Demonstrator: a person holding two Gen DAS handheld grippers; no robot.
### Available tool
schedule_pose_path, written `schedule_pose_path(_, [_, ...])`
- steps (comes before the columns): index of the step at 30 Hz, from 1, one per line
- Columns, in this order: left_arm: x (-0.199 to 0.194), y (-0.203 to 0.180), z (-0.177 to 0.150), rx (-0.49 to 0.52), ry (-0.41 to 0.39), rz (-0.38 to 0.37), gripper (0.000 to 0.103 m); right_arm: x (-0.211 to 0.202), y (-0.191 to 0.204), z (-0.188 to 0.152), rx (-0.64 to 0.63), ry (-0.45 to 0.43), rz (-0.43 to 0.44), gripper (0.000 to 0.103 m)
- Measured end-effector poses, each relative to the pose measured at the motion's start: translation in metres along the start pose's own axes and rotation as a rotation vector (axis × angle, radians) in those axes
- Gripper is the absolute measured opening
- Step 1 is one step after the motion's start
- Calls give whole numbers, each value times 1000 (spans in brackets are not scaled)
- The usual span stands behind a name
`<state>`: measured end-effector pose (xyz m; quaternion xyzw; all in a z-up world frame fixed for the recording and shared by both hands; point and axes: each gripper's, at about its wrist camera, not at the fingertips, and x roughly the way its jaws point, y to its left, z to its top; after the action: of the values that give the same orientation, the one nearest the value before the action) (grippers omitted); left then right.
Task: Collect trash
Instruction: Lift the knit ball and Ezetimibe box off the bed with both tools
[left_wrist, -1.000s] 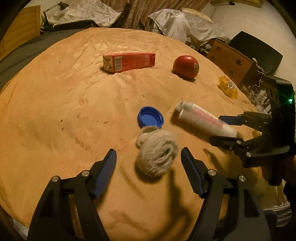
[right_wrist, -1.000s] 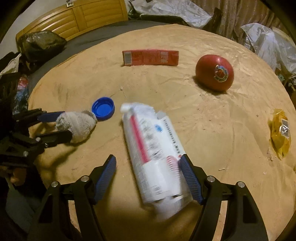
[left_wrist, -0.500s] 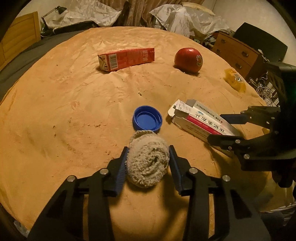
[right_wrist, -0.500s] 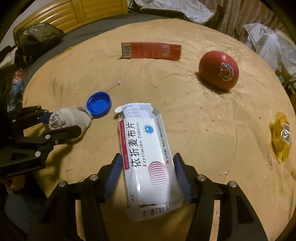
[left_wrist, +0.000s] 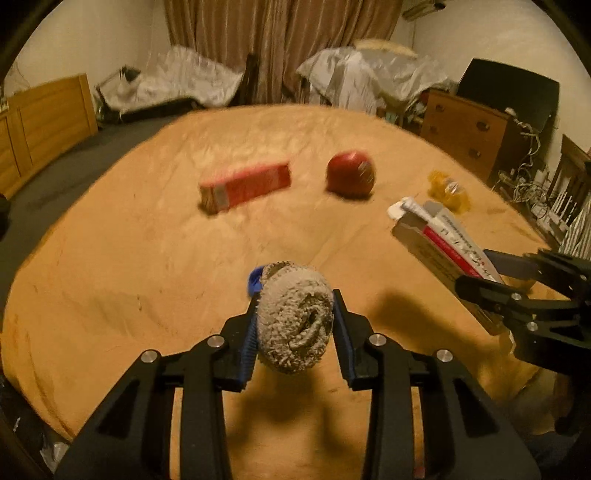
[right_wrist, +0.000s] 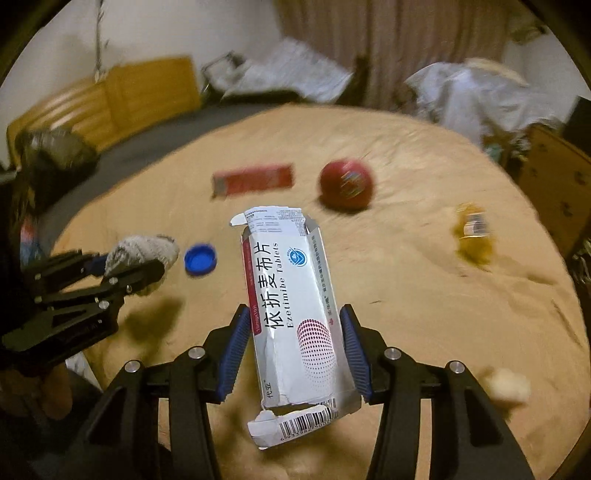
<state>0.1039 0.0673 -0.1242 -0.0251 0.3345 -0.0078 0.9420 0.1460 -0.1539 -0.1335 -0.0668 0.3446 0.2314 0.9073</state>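
Observation:
My left gripper (left_wrist: 294, 332) is shut on a rolled grey cloth wad (left_wrist: 293, 325) and holds it above the orange cover; it also shows in the right wrist view (right_wrist: 136, 254). My right gripper (right_wrist: 291, 347) is shut on a white, torn-open tablet box (right_wrist: 291, 302), lifted off the surface; the box also shows in the left wrist view (left_wrist: 439, 236). A blue bottle cap (right_wrist: 200, 258) lies on the cover, mostly hidden behind the wad in the left wrist view. A red carton (left_wrist: 245, 184), a red ball (left_wrist: 351, 171) and a yellow wrapper (left_wrist: 448, 190) lie farther back.
The orange cover (left_wrist: 129, 258) drapes a round surface. A wooden dresser (left_wrist: 465, 129) stands at the right, a wooden headboard (left_wrist: 40, 122) at the left. Plastic-covered heaps (left_wrist: 354, 77) and a curtain are behind. A dark bag (right_wrist: 55, 155) sits at far left.
Both grippers have risen, lifting the cloth wad and the tablet box off the cover. A second ago both were open around them; they closed and lifted.

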Motion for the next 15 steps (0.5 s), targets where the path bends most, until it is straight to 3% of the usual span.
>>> schedule_pose_path(8, [-36,-36,17,21,-127,23,34,-86,-17,-8,92,-205,-129,53])
schedule_pose_path(15, [-57,-59,26,25,-190,30,34,-128,-21,-19,118,-302,-197,54])
